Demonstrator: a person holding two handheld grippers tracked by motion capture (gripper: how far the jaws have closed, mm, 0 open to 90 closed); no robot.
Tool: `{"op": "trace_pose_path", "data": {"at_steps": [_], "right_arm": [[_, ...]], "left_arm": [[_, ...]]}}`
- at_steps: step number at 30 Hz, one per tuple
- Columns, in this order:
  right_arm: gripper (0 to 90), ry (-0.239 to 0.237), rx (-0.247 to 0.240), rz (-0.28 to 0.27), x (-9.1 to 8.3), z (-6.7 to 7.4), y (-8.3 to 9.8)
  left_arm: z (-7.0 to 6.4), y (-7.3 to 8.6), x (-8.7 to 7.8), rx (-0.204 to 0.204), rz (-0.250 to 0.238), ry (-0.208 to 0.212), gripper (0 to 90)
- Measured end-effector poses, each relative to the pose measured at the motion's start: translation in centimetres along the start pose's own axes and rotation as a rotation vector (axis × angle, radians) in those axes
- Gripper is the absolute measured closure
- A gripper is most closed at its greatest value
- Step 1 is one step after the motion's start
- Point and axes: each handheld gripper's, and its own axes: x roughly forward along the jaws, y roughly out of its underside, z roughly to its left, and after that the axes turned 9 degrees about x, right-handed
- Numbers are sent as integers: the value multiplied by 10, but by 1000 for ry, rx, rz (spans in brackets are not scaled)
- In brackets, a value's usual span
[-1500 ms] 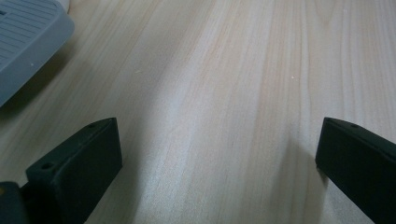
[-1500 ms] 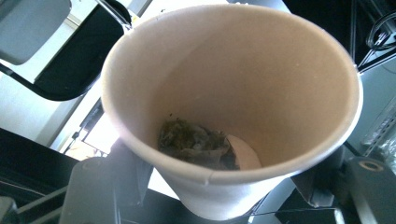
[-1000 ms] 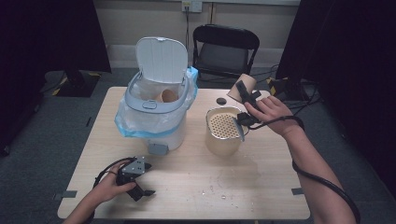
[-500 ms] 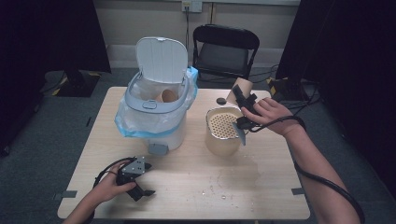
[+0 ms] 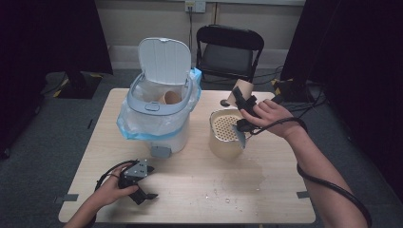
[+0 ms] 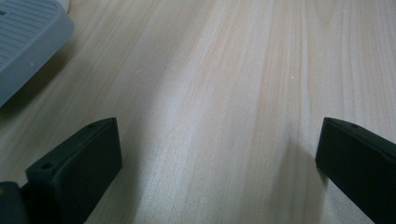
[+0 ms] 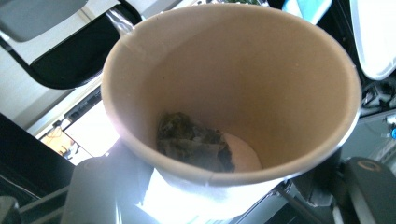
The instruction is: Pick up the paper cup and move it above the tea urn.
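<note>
High view | right tool (image 5: 241, 105) clamps paper cup (image 5: 240, 90) above strainer pot (image 5: 226, 133) | left tool (image 5: 139, 185) agape, empty, near table (image 5: 285, 199) front edge

1. The left tongs (image 5: 142, 190) were black, with a grey three-cornered plate on top and blocky jaws with small screw holes.
2. The right tongs (image 5: 242, 110) were black, trailing a black cable.
3. Both forearms were bare.

Pale matt wood table (image 6: 224, 93); brown paper cup (image 7: 243, 70), matt inside.

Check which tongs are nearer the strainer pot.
Right. The right tongs, gripping a paper cup, hang just above the strainer pot's far-right rim. The left tongs rest on the table at its near-left corner, open.
</note>
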Motion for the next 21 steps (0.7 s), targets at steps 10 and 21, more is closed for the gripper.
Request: {"op": "trace_pose_path", "data": {"at_steps": [10, 21], "right_arm": [[335, -37, 12, -12, 2, 0, 3], [321, -2, -33, 13, 0, -4, 0]], "left_arm": [[0, 0, 0, 0, -1, 0, 0], [0, 0, 0, 1, 0, 1, 0]]}}
